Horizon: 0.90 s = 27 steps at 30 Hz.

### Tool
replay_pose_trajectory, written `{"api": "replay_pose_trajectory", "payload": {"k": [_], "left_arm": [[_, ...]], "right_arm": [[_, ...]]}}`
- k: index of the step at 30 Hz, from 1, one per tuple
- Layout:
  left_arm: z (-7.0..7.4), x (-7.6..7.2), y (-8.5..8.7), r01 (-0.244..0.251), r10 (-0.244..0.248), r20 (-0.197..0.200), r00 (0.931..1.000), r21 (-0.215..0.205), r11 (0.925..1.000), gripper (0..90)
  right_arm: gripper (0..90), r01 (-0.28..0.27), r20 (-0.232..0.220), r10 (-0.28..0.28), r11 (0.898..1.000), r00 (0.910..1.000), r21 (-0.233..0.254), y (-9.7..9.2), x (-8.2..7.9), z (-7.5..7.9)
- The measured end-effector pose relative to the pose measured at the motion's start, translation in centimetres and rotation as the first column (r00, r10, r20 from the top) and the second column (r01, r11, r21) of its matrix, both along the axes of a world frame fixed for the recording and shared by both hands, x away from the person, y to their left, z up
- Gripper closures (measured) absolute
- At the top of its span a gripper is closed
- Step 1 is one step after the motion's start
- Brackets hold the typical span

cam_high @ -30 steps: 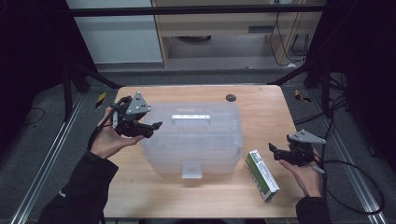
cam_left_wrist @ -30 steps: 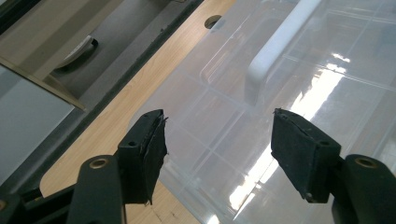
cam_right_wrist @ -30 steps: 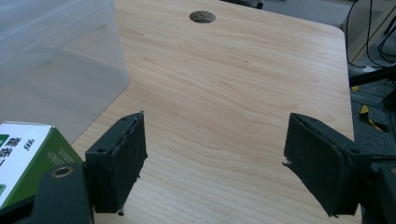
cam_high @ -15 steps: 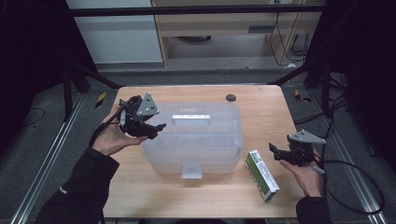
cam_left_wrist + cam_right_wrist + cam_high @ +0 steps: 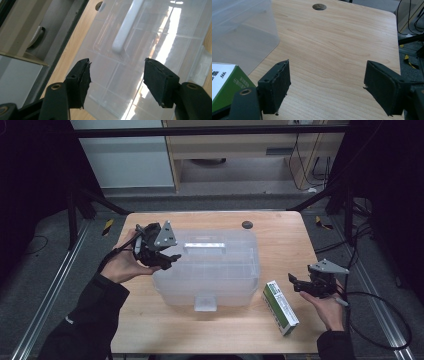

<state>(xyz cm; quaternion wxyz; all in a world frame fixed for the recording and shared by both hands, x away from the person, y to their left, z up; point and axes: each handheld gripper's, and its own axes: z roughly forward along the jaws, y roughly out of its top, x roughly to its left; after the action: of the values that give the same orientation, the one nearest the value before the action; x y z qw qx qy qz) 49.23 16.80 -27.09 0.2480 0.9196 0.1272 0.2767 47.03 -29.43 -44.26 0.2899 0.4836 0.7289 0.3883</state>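
Table (image 5: 220, 335): wood. Clear bin (image 5: 210, 267) at table centre, lid shut. Green box (image 5: 280, 307) just right of bin. Left gripper (image 5: 172, 260) over bin's left edge, jaws wide, just narrowing, nothing between. Right gripper (image 5: 295, 284) right of bin, released, beside box.

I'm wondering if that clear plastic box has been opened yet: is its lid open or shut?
Shut. The clear box has its lid lying flat, handle on top and front latch down.
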Motion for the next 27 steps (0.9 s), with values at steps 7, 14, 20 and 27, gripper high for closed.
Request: {"api": "replay_pose_trajectory", "payload": {"k": [7, 14, 20, 27], "left_arm": [[-0.1, 0.5, -1.0, 0.033, -0.033, -0.003, 0.9995, 0.04, 0.9987, 37.8], [-0.2, 1.0, -2.0, 0.061, -0.061, 0.0, 0.9981, 0.066, 0.9959, 37.8], [-0.1, 1.3, -2.8, 0.093, -0.093, 0.003, 0.9956, 0.097, 0.991, 38.1], [-0.2, 1.7, -3.5, 0.109, -0.11, 0.005, 0.9939, 0.117, 0.9872, 39.6]], "right_arm": [[21.4, -0.003, -0.002, 0.003, 1.0, 1.0, 0.0, 0.0, 0.0, -0.1], [22.2, -0.004, -0.005, 0.004, 1.0, 1.0, 0.002, 0.0, 0.1, -0.1], [24.1, -0.008, -0.011, 0.008, 1.0, 0.9999, 0.007, 0.0, 0.1, -0.1], [29.3, -0.026, -0.018, 0.027, 1.0, 0.9995, 0.006, 0.2, 0.0, 0.0]]}}
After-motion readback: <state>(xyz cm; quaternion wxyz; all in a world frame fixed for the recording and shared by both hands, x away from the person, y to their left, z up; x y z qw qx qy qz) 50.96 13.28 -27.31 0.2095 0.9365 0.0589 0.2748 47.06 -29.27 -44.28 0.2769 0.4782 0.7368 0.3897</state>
